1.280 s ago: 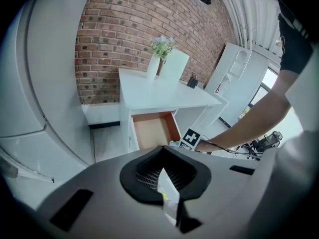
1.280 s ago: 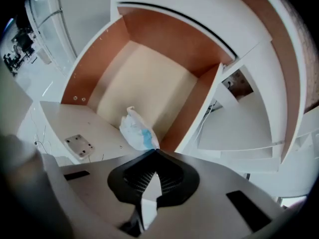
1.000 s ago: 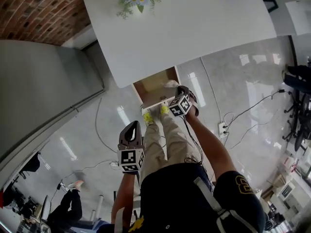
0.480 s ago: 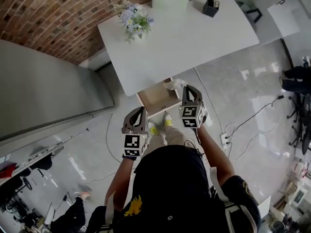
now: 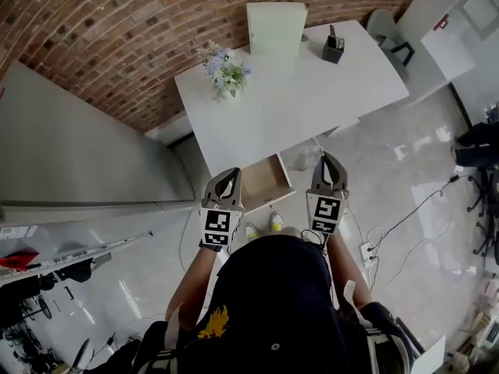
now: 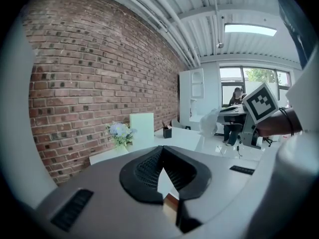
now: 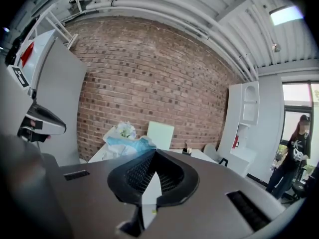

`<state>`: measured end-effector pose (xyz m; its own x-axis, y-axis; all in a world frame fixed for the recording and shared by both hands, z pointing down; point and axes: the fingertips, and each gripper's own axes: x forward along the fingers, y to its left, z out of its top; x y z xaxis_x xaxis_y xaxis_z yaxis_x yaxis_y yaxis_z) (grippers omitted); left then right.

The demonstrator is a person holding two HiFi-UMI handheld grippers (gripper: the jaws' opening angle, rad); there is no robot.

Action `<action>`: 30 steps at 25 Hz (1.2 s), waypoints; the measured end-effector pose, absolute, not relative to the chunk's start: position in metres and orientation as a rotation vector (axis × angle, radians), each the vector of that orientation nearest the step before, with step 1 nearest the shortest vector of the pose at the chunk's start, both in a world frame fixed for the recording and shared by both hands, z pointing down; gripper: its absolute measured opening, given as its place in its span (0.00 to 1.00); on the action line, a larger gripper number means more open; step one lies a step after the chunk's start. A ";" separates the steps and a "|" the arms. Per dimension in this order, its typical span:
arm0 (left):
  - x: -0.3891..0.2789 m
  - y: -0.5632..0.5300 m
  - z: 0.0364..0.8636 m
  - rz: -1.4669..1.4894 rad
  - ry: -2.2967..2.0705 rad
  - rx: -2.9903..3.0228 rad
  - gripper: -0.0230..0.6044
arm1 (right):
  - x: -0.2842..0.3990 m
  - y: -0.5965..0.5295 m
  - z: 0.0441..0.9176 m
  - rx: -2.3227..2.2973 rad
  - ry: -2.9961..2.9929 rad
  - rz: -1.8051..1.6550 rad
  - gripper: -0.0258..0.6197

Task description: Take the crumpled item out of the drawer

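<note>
The crumpled item [image 7: 124,140], a white and pale-blue wad, sticks out at the tips of my right gripper [image 7: 153,154], which is shut on it. From above, the crumpled item [image 5: 307,160] hangs just right of the open drawer [image 5: 263,184], clear of it. The drawer's wooden inside looks bare. My right gripper [image 5: 327,157] is level with the drawer's right side. My left gripper [image 5: 229,174] is at the drawer's left edge, shut on nothing. In the left gripper view the left gripper [image 6: 162,151] points at the table, with the crumpled item [image 6: 211,123] off to the right.
The white table [image 5: 312,92] carries a flower vase [image 5: 224,72], an upright pale-green board [image 5: 276,28] and a black pen holder [image 5: 334,47]. A grey cabinet [image 5: 78,154] stands at the left. Cables and a power strip [image 5: 366,249] lie on the floor at the right.
My right gripper has come up out of the drawer with the crumpled item and moved right. My left gripper has risen to the drawer's left edge. The head view has pulled back.
</note>
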<state>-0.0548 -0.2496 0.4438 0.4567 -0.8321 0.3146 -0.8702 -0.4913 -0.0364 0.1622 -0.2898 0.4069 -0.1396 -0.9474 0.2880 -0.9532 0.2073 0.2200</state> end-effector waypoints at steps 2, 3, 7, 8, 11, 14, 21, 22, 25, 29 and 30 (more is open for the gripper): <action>-0.052 -0.252 0.434 0.433 -1.506 2.590 0.06 | 0.165 -0.290 0.395 1.798 -2.136 0.000 0.08; -0.052 -0.253 0.432 0.433 -1.505 2.595 0.06 | 0.166 -0.290 0.388 1.810 -2.139 -0.011 0.08; -0.052 -0.256 0.429 0.433 -1.512 2.596 0.06 | 0.171 -0.292 0.366 1.849 -2.156 -0.045 0.08; -0.052 -0.257 0.428 0.423 -1.516 2.602 0.06 | 0.171 -0.292 0.362 1.853 -2.161 -0.052 0.08; -0.054 -0.259 0.428 0.430 -1.527 2.592 0.06 | 0.172 -0.292 0.353 1.864 -2.179 -0.062 0.08; -0.054 -0.261 0.427 0.430 -1.535 2.585 0.06 | 0.174 -0.291 0.346 1.862 -2.199 -0.061 0.08; -0.055 -0.265 0.419 0.414 -1.553 2.599 0.06 | 0.164 -0.290 0.333 1.831 -2.267 -0.071 0.08; -0.054 -0.264 0.420 0.415 -1.553 2.600 0.06 | 0.162 -0.290 0.331 1.825 -2.283 -0.068 0.08; -0.053 -0.262 0.420 0.417 -1.552 2.602 0.06 | 0.154 -0.289 0.323 1.801 -2.359 -0.023 0.08; -0.055 -0.262 0.419 0.421 -1.559 2.600 0.06 | 0.145 -0.289 0.315 1.783 -2.416 -0.038 0.08; -0.056 -0.262 0.418 0.419 -1.559 2.602 0.06 | 0.142 -0.289 0.314 1.777 -2.425 -0.045 0.08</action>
<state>-0.0557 -0.2622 0.4181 0.4449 -0.8530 0.2727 -0.8748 -0.4791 -0.0714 0.1425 -0.2894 0.3137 -0.2958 -0.9509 0.0907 -0.9469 0.3044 0.1032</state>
